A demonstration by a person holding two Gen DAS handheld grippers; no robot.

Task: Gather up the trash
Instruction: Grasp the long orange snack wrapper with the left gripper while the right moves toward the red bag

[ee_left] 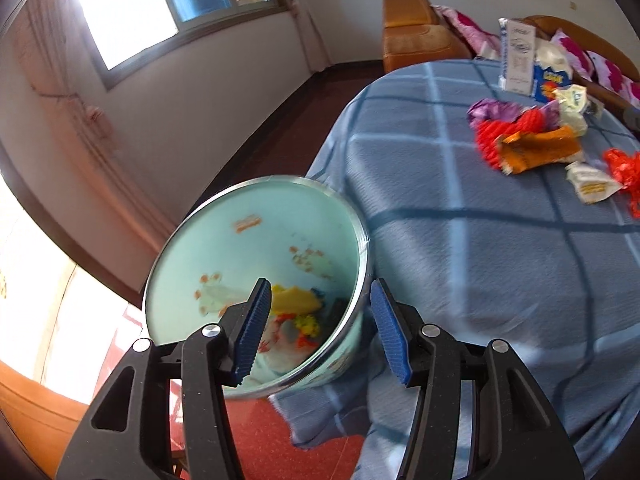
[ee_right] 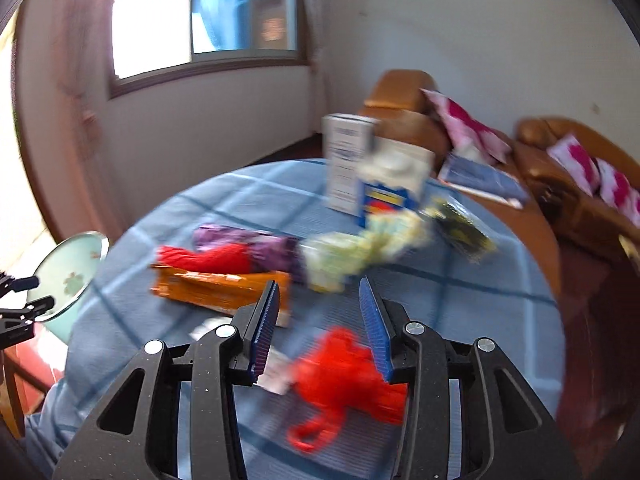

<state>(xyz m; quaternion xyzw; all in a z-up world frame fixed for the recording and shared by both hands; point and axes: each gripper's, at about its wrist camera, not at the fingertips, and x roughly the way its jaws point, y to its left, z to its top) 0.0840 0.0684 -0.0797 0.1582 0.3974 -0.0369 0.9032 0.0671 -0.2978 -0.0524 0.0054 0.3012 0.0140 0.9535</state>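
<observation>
Trash sits in two places: some already lies in the bottom of the pale green bin point(ee_left: 256, 268), a yellow scrap and mixed bright bits, and the rest is strewn on the blue checked tablecloth point(ee_left: 460, 208). Your left gripper point(ee_left: 320, 328) hangs over the bin's metal rim, one pad over the bin's inside and one outside it, jaws standing moderately apart with nothing pinched between them. The bin stands just beside the table edge, touching the hanging cloth.

On the table, your right gripper point(ee_right: 318, 328) points down at a red mesh scrap point(ee_right: 344, 372) lying on the cloth under its jaws. Those jaws are partly spread and the pads do not press the scrap; the view is motion-blurred, so finer contact cannot be told. A small white wrapper point(ee_right: 276, 376) lies just beside the red scrap, at the left pad.

Farther out lies an orange packet point(ee_right: 220, 288), with another red mesh bundle point(ee_right: 208, 258) and a purple wrapper point(ee_right: 248, 244) touching behind it. A crumpled pale yellow-green wrapper point(ee_right: 352, 252) lies to their right. Behind those stand a white carton point(ee_right: 346, 164) and a blue-and-white box point(ee_right: 388, 196), both upright and close together. A dark printed packet point(ee_right: 460, 228) lies near the table's far right edge.

Beyond the table you see an orange sofa point(ee_right: 404, 120) with pink patterned cushions point(ee_right: 468, 128), and a window point(ee_right: 204, 16) in the wall.
</observation>
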